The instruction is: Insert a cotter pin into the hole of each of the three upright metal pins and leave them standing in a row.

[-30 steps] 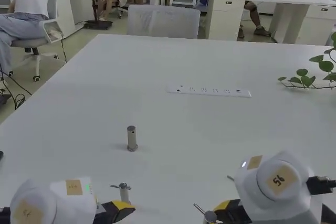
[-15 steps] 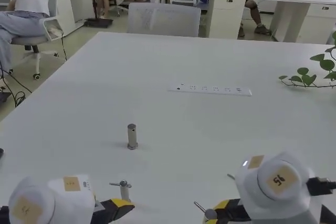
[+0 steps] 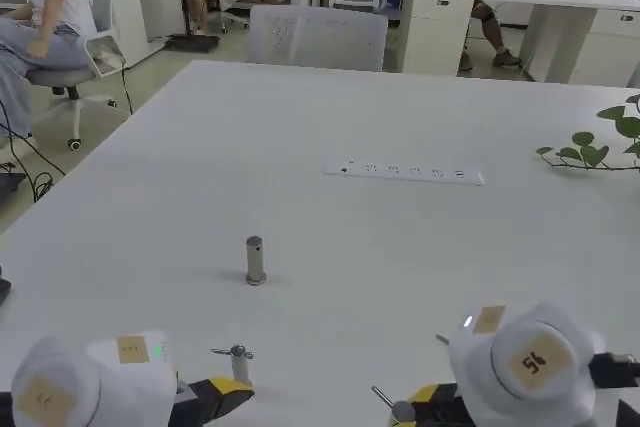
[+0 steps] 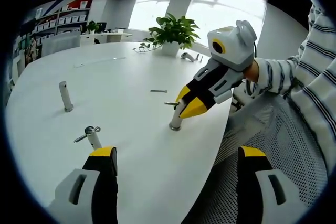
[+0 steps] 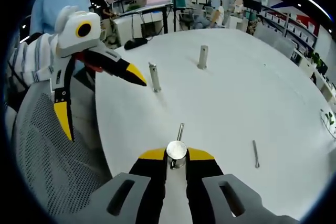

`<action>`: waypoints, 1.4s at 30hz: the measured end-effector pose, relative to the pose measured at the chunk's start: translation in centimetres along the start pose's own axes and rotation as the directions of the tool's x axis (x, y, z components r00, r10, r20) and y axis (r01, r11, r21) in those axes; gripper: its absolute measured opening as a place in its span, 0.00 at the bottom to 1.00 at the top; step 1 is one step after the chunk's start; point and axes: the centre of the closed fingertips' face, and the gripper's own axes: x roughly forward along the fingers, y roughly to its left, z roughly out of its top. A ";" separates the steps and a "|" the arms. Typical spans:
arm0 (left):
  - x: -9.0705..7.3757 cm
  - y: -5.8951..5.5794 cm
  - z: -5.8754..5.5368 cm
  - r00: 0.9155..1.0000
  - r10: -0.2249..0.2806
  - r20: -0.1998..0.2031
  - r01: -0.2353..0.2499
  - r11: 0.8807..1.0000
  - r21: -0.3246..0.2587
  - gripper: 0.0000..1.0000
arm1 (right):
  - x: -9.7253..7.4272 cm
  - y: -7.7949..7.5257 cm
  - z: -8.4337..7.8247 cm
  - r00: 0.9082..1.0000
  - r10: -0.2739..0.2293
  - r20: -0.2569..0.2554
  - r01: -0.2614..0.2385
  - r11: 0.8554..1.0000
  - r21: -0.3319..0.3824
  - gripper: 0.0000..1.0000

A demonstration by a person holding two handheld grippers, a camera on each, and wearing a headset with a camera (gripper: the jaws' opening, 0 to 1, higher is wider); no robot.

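Three upright metal pins stand near the table's front edge. The far pin (image 3: 255, 260) has no cotter pin in it. Beside my open left gripper (image 3: 222, 397) stands a second pin (image 3: 238, 363) with a cotter pin through its head, clear of the jaws (image 4: 93, 138). My right gripper (image 5: 177, 157) is shut on the third pin (image 5: 177, 151), whose cotter pin (image 5: 180, 130) sticks out ahead. A loose cotter pin (image 3: 441, 340) lies on the table by the right gripper. The left gripper (image 4: 178, 153) has nothing between its wide-apart jaws.
A white power strip (image 3: 404, 171) lies across the middle of the white table (image 3: 330, 117). Plant sprigs (image 3: 590, 152) reach in at the right edge. A grey chair (image 3: 315, 39) stands at the far side, with people seated beyond.
The head camera has shifted slightly. The pins and both grippers stay where they were.
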 end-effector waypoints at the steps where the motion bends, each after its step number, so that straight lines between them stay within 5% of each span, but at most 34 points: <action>1: 0.0 0.0 0.0 1.000 0.000 -0.001 0.000 1.000 0.000 0.95 | 0.0 0.0 0.0 1.000 0.000 0.001 0.000 1.000 -0.001 0.13; 23: -0.7 0.3 0.1 1.000 0.022 0.022 -0.021 1.000 -0.009 0.96 | 0.2 -0.3 1.5 0.998 0.067 0.004 -0.066 0.992 -0.112 0.12; 31: -0.9 0.1 0.1 0.999 0.024 0.026 -0.024 1.000 -0.019 0.96 | 0.4 -0.3 3.2 0.991 0.132 -0.007 -0.130 0.970 -0.205 0.12; 42: -1.0 0.2 0.0 0.999 0.030 0.024 -0.029 0.999 -0.032 0.96 | 1.3 0.0 5.1 0.976 0.216 -0.032 -0.213 0.915 -0.343 0.12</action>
